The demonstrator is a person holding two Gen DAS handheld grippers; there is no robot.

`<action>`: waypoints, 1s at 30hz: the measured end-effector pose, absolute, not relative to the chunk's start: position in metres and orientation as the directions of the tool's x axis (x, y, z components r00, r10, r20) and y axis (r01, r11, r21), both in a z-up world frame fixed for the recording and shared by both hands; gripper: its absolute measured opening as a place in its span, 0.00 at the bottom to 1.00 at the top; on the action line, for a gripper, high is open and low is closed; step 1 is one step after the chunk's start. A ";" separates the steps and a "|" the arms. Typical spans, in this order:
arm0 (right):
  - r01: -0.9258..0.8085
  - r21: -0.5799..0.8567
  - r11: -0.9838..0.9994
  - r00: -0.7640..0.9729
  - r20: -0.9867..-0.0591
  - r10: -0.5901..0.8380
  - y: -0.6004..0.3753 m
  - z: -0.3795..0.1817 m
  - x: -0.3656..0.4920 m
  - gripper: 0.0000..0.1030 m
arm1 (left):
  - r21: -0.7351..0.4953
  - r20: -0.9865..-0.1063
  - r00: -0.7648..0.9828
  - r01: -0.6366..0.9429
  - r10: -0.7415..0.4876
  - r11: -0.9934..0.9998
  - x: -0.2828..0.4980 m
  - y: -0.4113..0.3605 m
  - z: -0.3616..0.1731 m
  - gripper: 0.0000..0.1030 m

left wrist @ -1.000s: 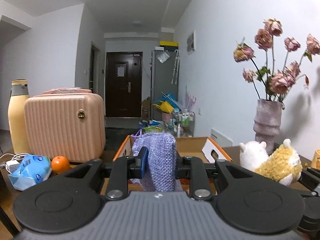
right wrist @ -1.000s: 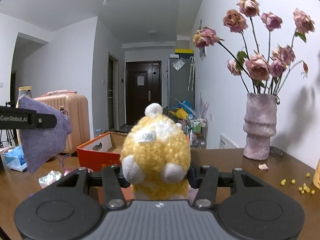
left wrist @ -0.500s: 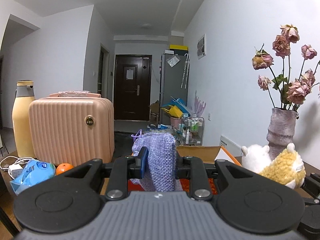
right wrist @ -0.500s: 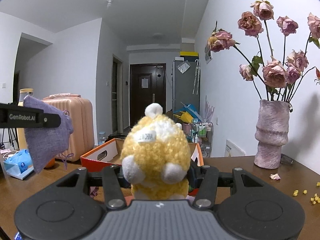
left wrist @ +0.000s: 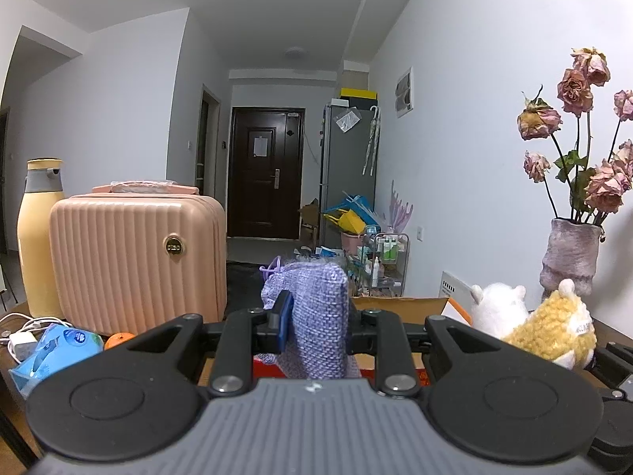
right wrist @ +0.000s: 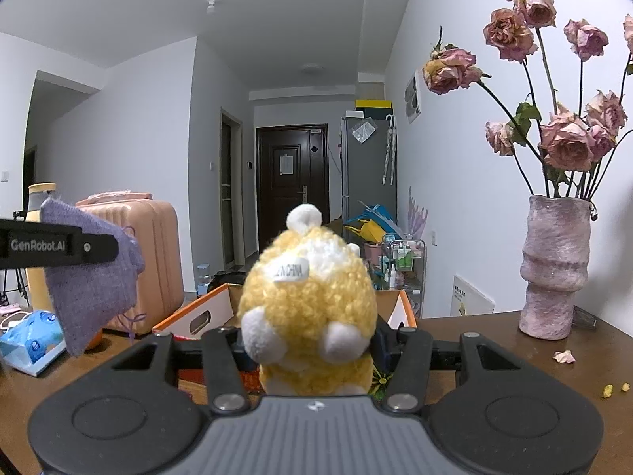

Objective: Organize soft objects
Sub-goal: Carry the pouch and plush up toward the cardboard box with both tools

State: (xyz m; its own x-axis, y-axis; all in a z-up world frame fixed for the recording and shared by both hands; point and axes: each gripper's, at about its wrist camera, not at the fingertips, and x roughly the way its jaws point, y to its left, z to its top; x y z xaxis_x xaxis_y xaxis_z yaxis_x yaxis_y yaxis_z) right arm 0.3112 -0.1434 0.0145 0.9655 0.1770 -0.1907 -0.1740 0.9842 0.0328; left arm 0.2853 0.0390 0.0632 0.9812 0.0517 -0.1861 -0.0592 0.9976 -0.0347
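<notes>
Height has been gained over the last second: both wrist views now sit higher, and the orange cardboard box [right wrist: 205,312] on the desk [right wrist: 494,340] shows less of its inside than before, so both loads seem to be in the carry stage, lifted but not yet dropped.

The left gripper [left wrist: 316,324] is clamped on a lavender woven pouch [left wrist: 316,316], coarse like burlap, limp, with a drawstring loop at its top; in the right view it hangs in folds beside the peach ribbed suitcase [right wrist: 142,261].

The right gripper [right wrist: 308,340] is clamped on a yellow plush toy [right wrist: 308,304], curly fleece with white paws, a white pompom and a sewn label, held above the near edge of the box. It squashes a little between the jaws.

A rough ceramic vase [right wrist: 554,265] of dried roses stands off to the right.
</notes>
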 end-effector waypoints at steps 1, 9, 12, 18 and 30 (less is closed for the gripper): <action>-0.173 0.036 0.984 0.966 -0.190 0.177 -0.143 0.015 0.315 0.49 | -0.035 -0.186 0.981 -0.059 0.051 0.998 0.287 0.040 0.063 0.24; -0.165 0.053 0.985 0.967 -0.186 0.172 -0.136 0.017 0.344 0.49 | -0.042 -0.177 0.982 -0.066 0.057 0.997 0.314 0.043 0.066 0.24; -0.164 0.056 0.985 0.968 -0.185 0.171 -0.133 0.018 0.355 0.49 | -0.054 -0.179 0.982 -0.070 0.059 0.996 0.327 0.046 0.068 0.24; -0.154 0.069 0.986 0.969 -0.185 0.165 -0.130 0.020 0.383 0.49 | -0.066 -0.182 0.982 -0.073 0.060 0.995 0.350 0.052 0.070 0.24; -0.138 0.113 0.984 0.951 -0.263 0.163 -0.128 0.026 0.437 0.49 | -0.072 -0.206 0.977 -0.067 0.051 0.995 0.402 0.055 0.069 0.24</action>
State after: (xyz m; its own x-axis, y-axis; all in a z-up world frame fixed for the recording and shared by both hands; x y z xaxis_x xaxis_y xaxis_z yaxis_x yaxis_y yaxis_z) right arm 0.4375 -0.1277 0.0259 0.9508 0.1632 -0.2634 -0.1378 0.9840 0.1126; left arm 0.4017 0.0552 0.0692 0.9773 0.0508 -0.2057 -0.0669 0.9952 -0.0720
